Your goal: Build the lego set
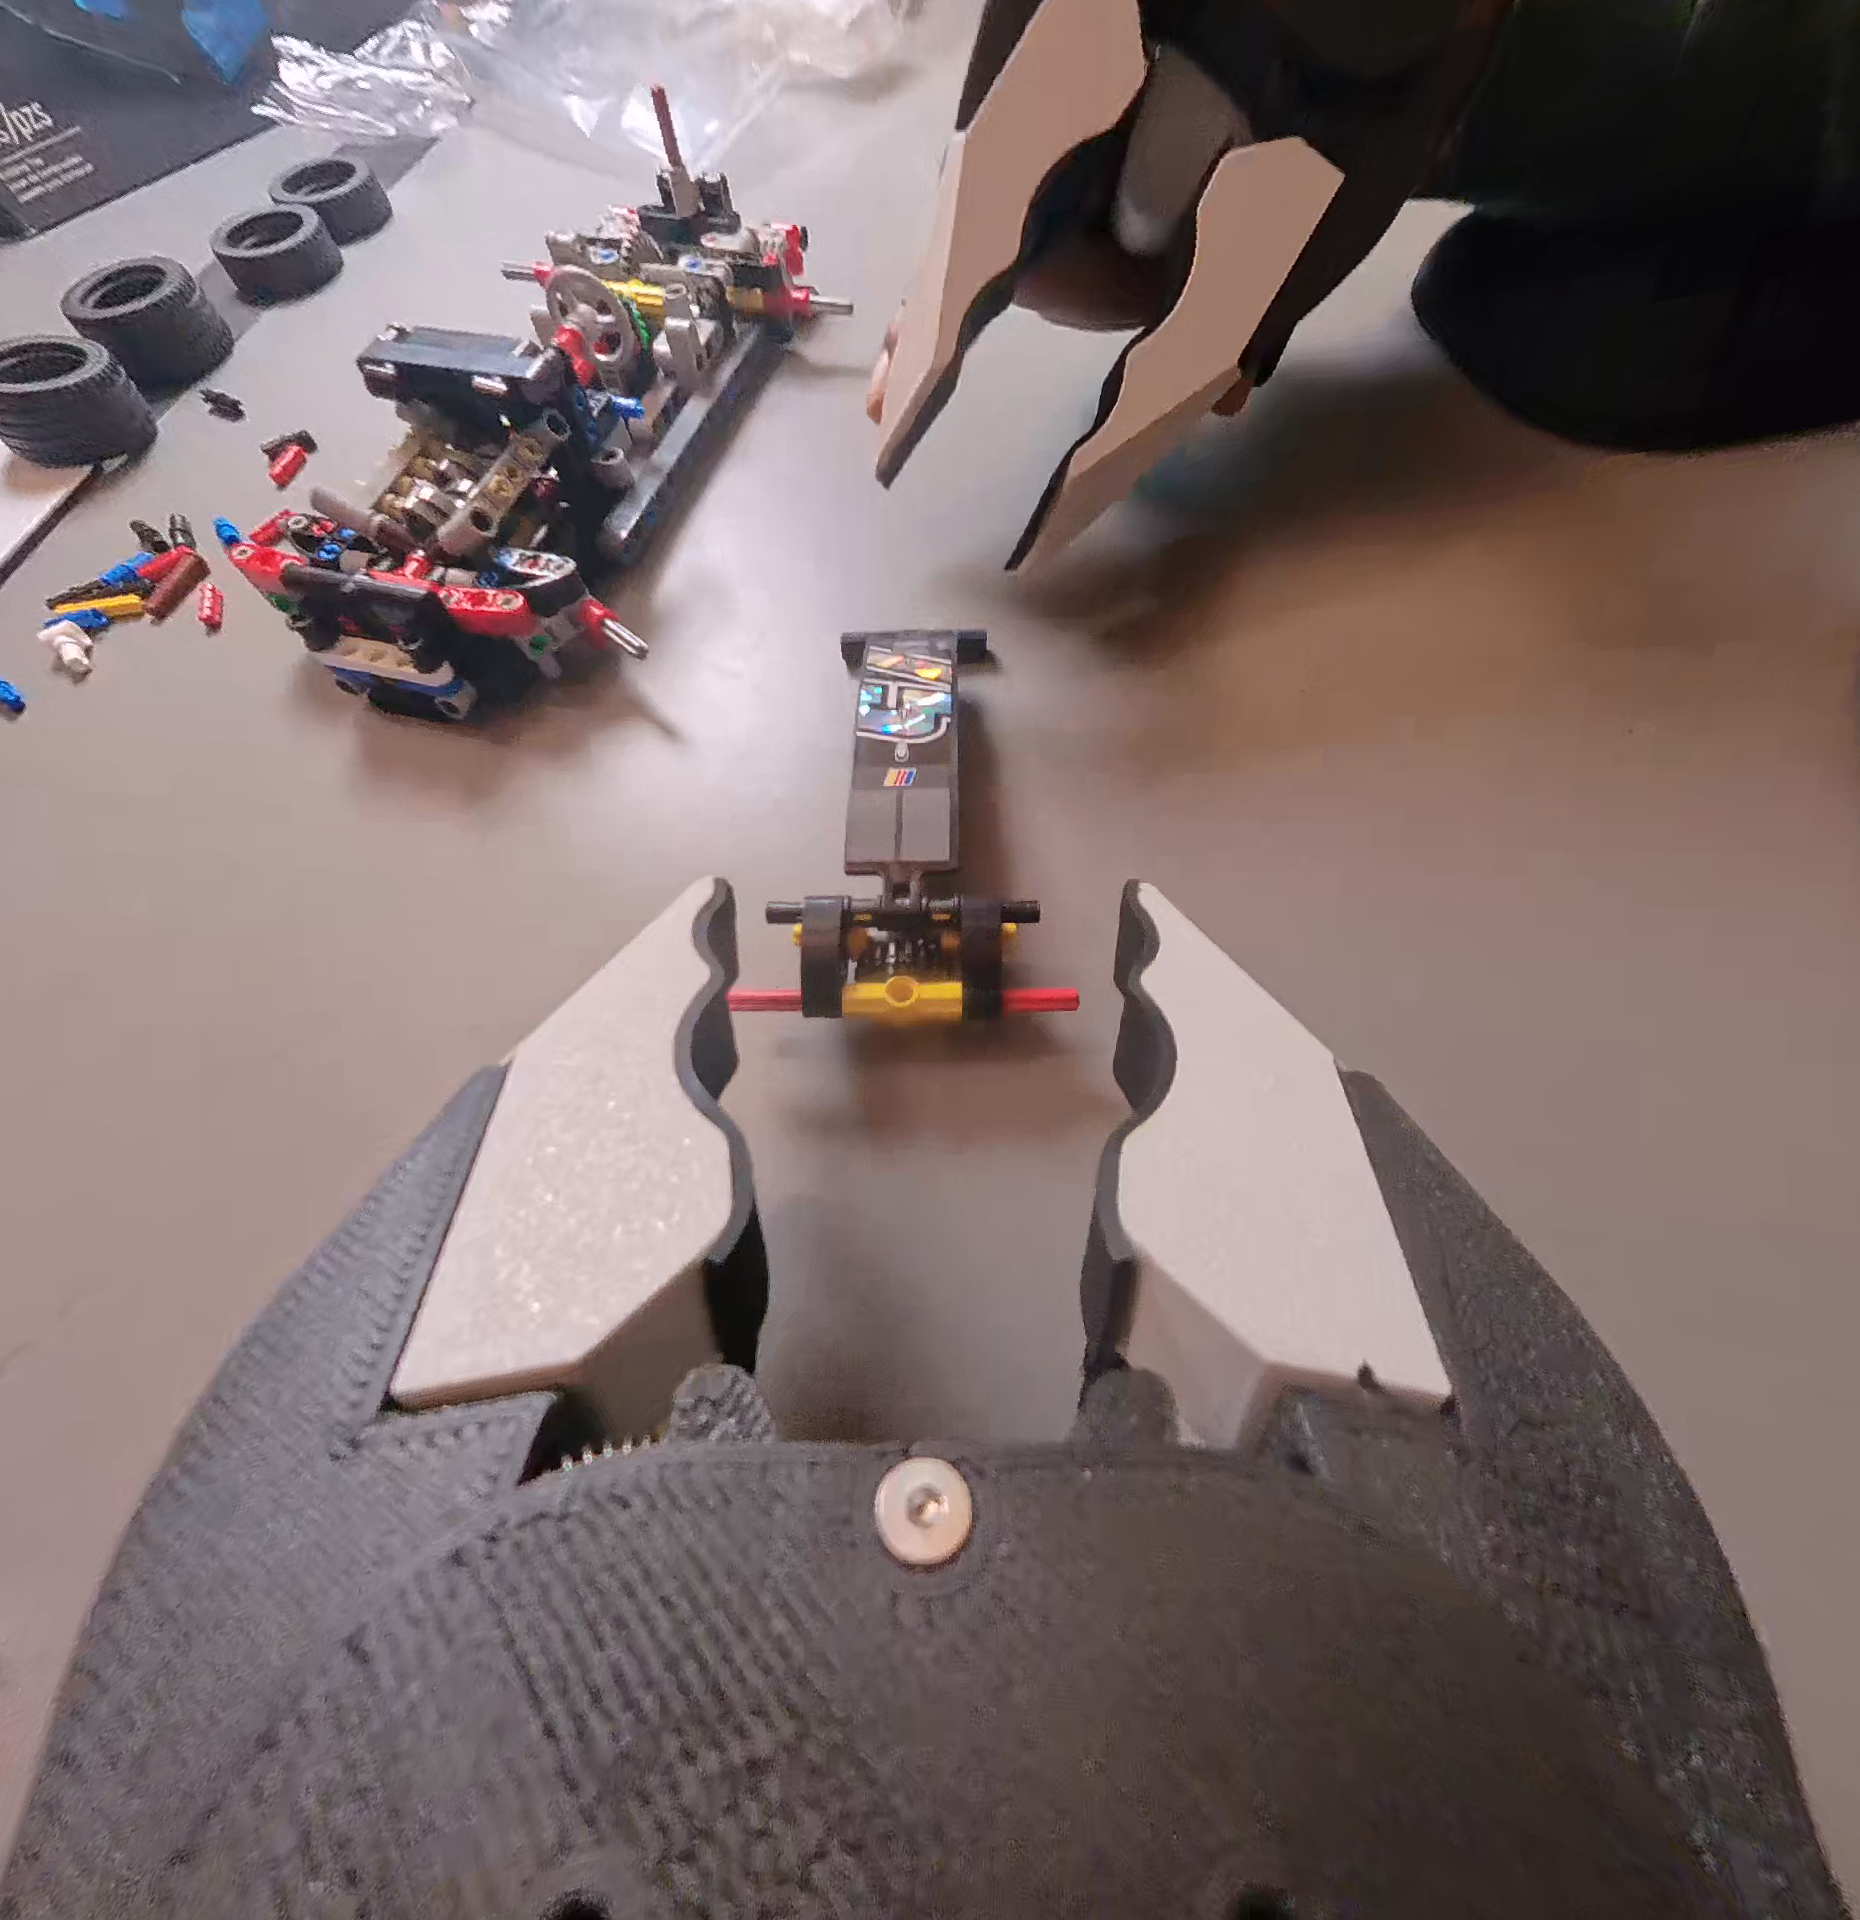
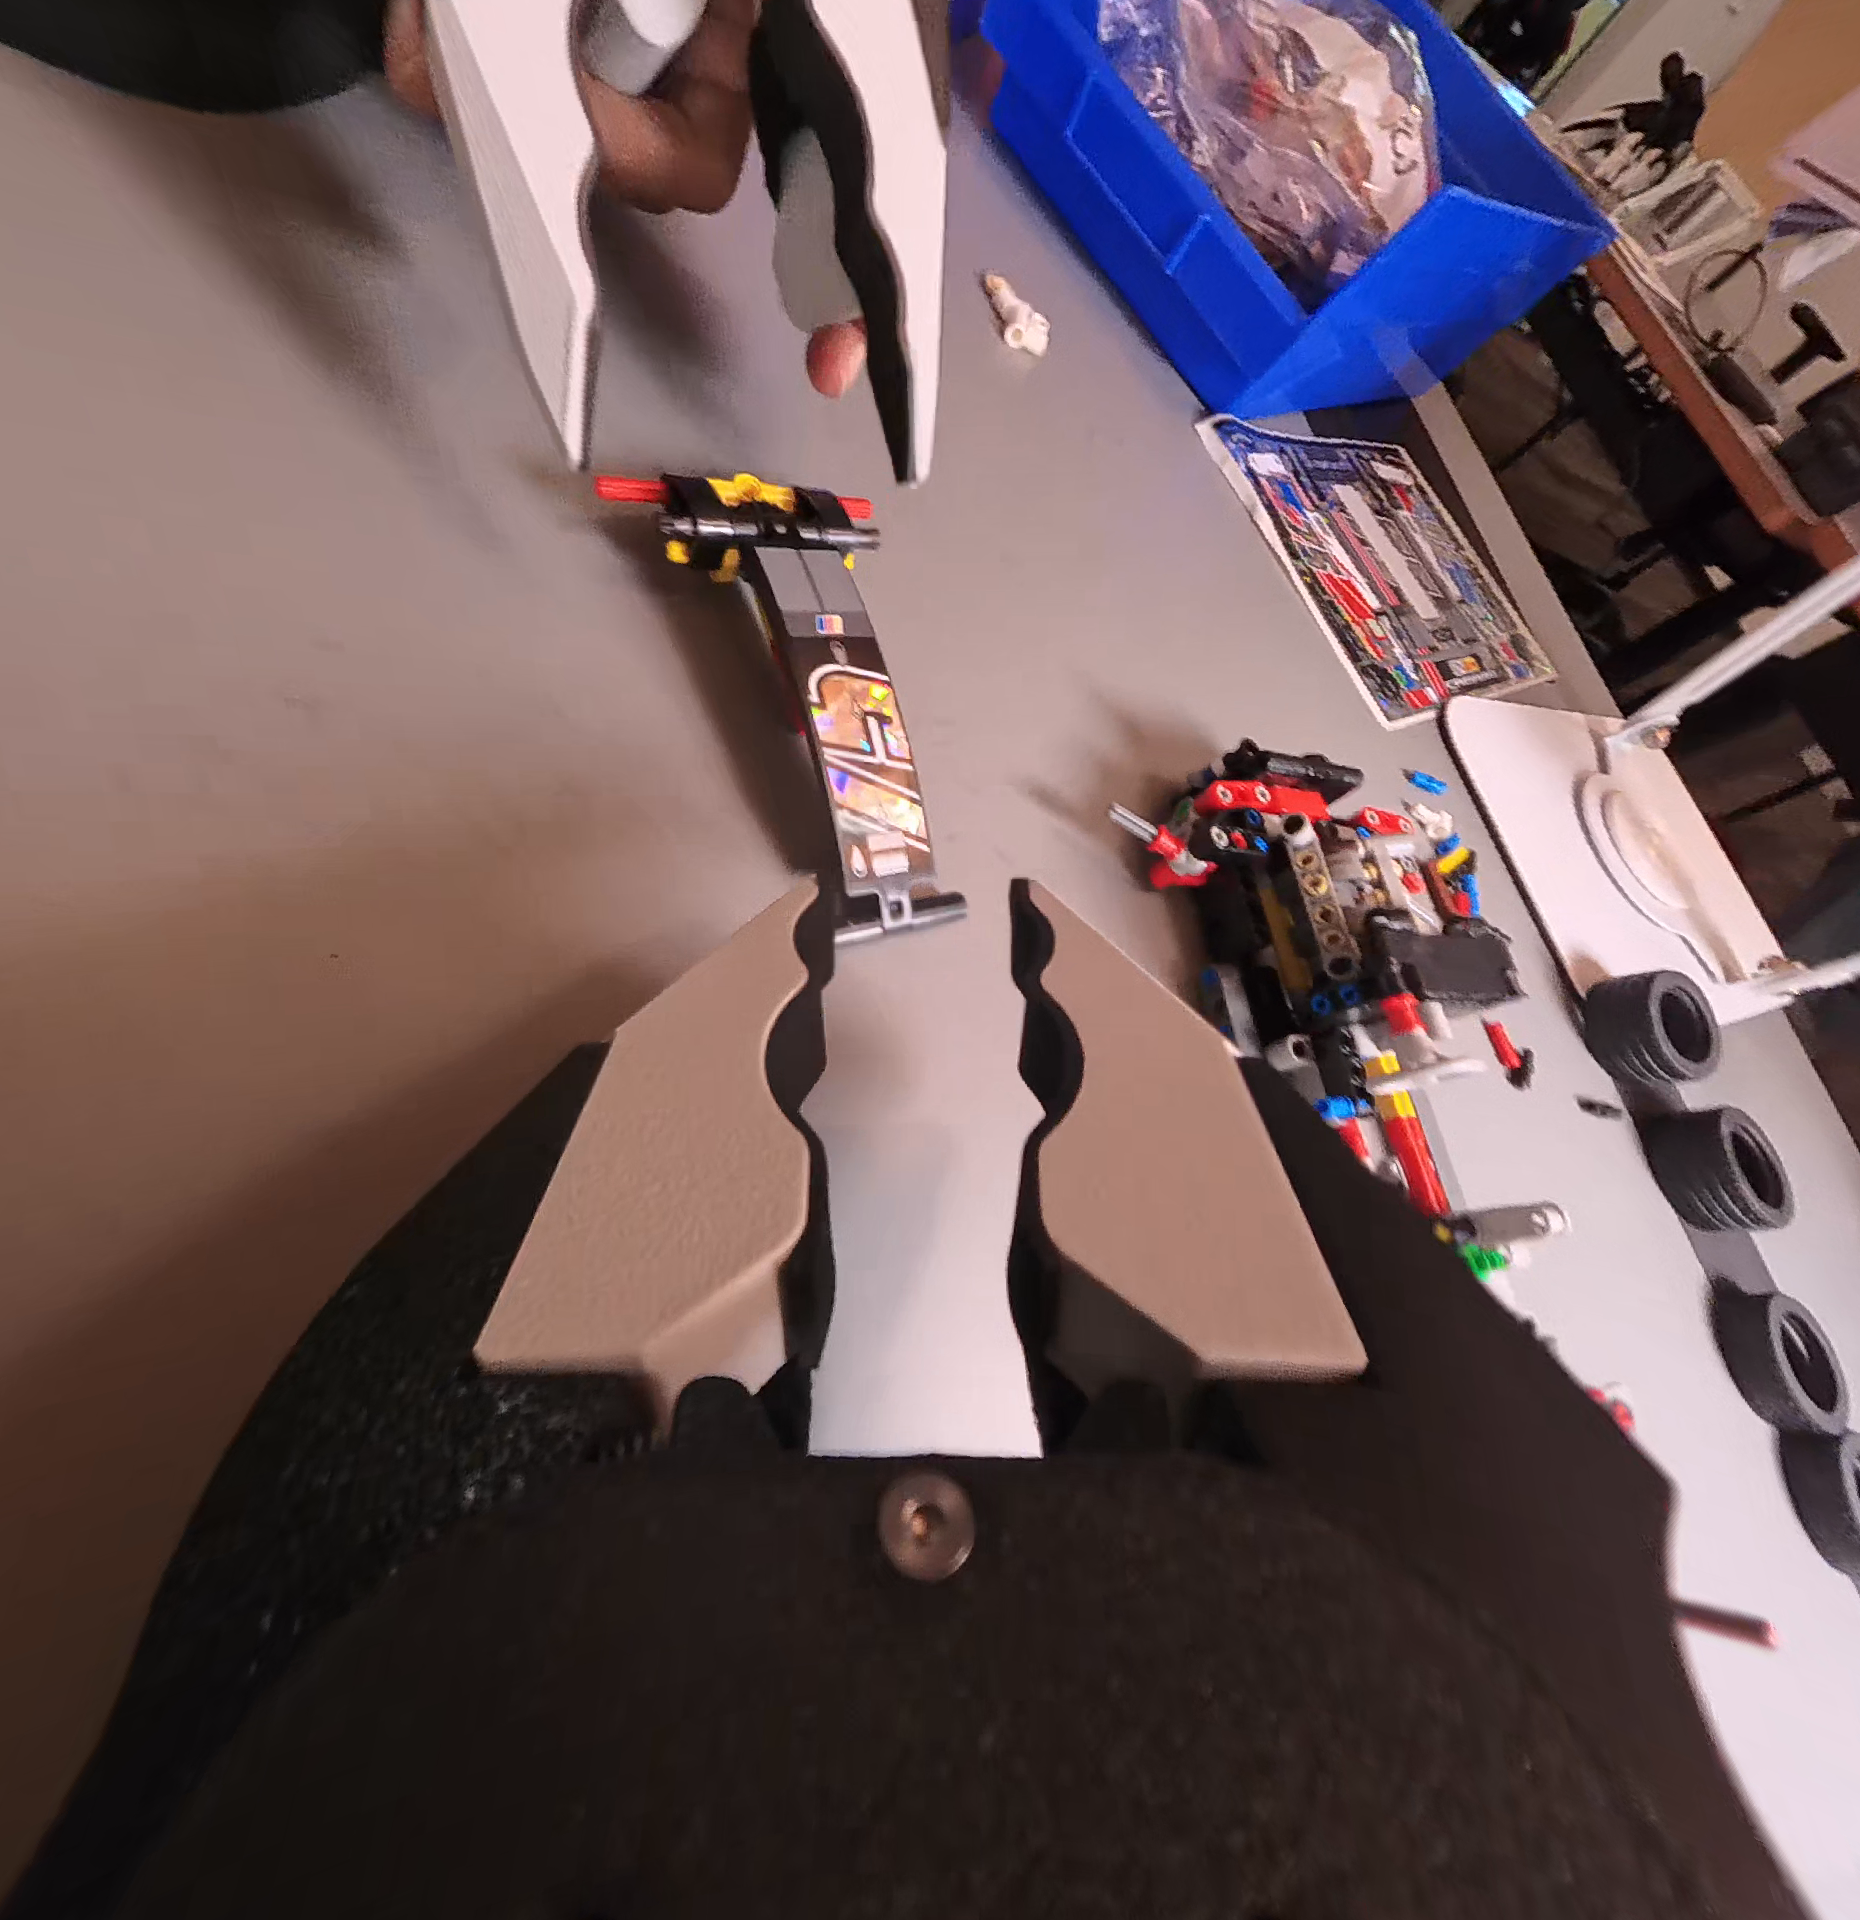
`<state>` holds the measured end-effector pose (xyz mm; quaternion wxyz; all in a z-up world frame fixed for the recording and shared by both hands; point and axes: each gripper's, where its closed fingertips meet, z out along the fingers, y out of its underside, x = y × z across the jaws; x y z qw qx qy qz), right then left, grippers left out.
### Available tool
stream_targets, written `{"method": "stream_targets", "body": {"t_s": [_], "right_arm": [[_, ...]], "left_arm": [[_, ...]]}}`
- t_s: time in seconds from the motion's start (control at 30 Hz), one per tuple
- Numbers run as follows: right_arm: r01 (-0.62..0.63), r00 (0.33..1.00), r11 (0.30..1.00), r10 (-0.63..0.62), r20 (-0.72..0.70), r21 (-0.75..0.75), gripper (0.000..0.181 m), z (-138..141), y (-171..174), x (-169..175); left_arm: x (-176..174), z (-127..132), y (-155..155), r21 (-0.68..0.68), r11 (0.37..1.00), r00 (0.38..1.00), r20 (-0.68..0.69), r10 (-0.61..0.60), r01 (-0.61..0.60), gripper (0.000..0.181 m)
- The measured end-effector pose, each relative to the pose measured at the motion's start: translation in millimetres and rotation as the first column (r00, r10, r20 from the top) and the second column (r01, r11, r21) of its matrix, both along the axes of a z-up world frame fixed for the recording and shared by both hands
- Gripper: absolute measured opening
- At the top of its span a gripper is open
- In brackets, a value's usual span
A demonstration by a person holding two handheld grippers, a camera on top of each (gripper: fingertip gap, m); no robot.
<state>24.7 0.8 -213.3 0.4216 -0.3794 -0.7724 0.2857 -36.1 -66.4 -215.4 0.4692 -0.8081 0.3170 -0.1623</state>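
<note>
the long black lego panel (image 1: 910, 769) lies flat on the grey table (image 1: 1321, 935), between my two claws. my left claw (image 1: 926, 935) gapes wide around its yellow-and-red axle end, holding nothing. my right claw (image 2: 915, 899) sits part open, empty, at the other end. the half-built chassis (image 1: 531, 457) and four tyres (image 1: 147, 312) lie nearby.

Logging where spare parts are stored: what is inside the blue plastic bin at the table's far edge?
The blue plastic bin holds a crinkled clear plastic bag that fills most of it. Reddish and dark shapes show through the bag, too blurred to identify. Anything beneath the bag is covered.
</note>
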Motion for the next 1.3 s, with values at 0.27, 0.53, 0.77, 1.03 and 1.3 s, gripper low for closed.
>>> {"method": "stream_targets", "body": {"t_s": [0.27, 0.53, 0.77, 1.03, 1.3], "right_arm": [[0.103, 0.995, 0.994, -0.103, -0.008, -0.044, 0.029, -1, 25, 4], [0.113, 0.994, 0.993, -0.113, 0.007, -0.033, 0.026, -8, 28, 4], [0.267, 0.964, 0.964, -0.267, 0.018, 0.009, 0.027, 2, 72, 8], [0.181, 0.902, 0.977, -0.211, 0.377, 0.112, 0.071, 17, 150, -1], [-0.063, 0.68, 0.998, 0.036, 0.733, 0.01, 0.067, -28, 134, -32]], "left_arm": [[4, -18, 6, -0.051, 0.998, 0.998, -0.063, 0.02, -0.024, 0.059], [2, -18, 7, -0.05, 0.998, 0.997, -0.072, 0.038, -0.041, 0.057], [-1, -18, 6, -0.039, 0.998, 0.996, -0.079, 0.04, -0.044, 0.057], [3, -18, 3, -0.041, 0.999, 0.997, -0.075, 0.006, -0.009, 0.057], [7, -16, -2, -0.028, 1.0, 0.998, -0.069, -0.014, 0.012, 0.056]]}}
